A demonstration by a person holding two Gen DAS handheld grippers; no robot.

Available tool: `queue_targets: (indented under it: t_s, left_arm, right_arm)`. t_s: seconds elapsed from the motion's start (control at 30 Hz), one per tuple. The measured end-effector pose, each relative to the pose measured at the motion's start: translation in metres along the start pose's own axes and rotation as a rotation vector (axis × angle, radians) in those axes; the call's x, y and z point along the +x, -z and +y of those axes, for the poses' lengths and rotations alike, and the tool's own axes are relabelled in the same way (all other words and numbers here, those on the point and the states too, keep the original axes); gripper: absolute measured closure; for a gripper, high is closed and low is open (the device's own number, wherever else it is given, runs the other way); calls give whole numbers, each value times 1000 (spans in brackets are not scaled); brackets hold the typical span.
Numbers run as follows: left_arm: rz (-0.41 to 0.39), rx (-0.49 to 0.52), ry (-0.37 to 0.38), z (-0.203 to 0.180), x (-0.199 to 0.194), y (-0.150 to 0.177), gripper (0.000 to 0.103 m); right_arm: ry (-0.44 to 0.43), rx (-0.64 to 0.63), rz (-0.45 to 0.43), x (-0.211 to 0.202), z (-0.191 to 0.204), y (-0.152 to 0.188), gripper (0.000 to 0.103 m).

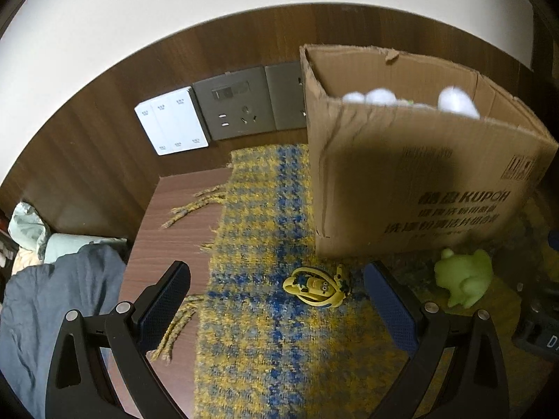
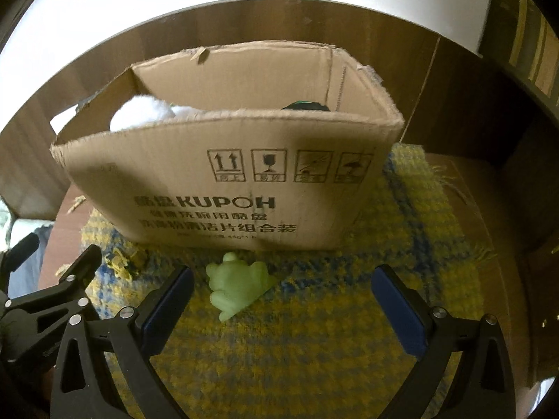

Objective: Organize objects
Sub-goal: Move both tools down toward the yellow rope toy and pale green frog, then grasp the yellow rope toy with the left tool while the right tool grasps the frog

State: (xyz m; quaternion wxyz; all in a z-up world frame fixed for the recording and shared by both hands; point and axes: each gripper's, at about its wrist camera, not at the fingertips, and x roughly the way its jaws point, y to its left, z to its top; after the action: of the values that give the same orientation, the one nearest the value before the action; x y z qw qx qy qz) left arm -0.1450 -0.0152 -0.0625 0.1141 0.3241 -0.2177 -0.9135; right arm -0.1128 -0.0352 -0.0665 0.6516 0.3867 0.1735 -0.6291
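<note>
Item 1. Cardboard box [image 2: 227, 188], open-topped, printed KUPOH. It stands upright on the woven yellow-and-blue mat [image 2: 314, 349] that covers the wooden surface [image 1: 174, 216]. White soft-looking items [image 2: 143, 113] and something dark show above its near wall. Judged light but bulky, with stiff walls and ragged rims; likely the receptacle, so it is not for lifting.

Item 2. Green frog toy [image 2: 237, 284]. It lies on the mat just in front of the box's near wall, close to touching it. Judged light, rubbery and slightly yielding, with a smooth skin that may slip. Best taken across the plump body, not by the thin legs. Relative to the right claw [image 2: 283, 300]: ahead of the fingertips and nearer the left finger, not yet between the pads. In the left wrist view the frog [image 1: 463, 279] sits outside that claw's right finger.

Item 3. Yellow minion trinket [image 1: 318, 286]. It is small, looped and lies flat on the mat near the box's corner. Judged light, hard and thin, so a low pinch across the loop seems apt. Relative to the left claw [image 1: 276, 296]: between the lines of the two fingers, a little ahead of the tips.

Item 4. Claws. Both are spread wide and hold nothing.
</note>
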Motion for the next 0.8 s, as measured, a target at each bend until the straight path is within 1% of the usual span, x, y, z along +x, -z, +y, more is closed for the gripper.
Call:
queue_targets:
  t_s: [0.23, 0.5, 0.67, 0.7, 0.77, 0.8]
  left_arm:
    - [-1, 29, 19, -8, 16, 7, 2]
    - [23, 14, 29, -8, 30, 9, 4]
    - [39, 13, 36, -10, 38, 13, 9]
    - [45, 10, 36, -10, 39, 13, 11]
    - [55, 4, 40, -9, 42, 14, 21]
    - [61, -1, 45, -9, 43, 15, 22]
  right_arm:
    - [2, -26, 7, 12, 7, 6, 1]
    - [3, -24, 18, 20, 9, 10, 1]
    - [-3, -36, 32, 27, 13, 12, 1]
    - [-4, -37, 36, 30, 14, 12, 1]
    - [-6, -35, 45, 33, 15, 12, 2]
    - [-5, -34, 52, 36, 16, 12, 2]
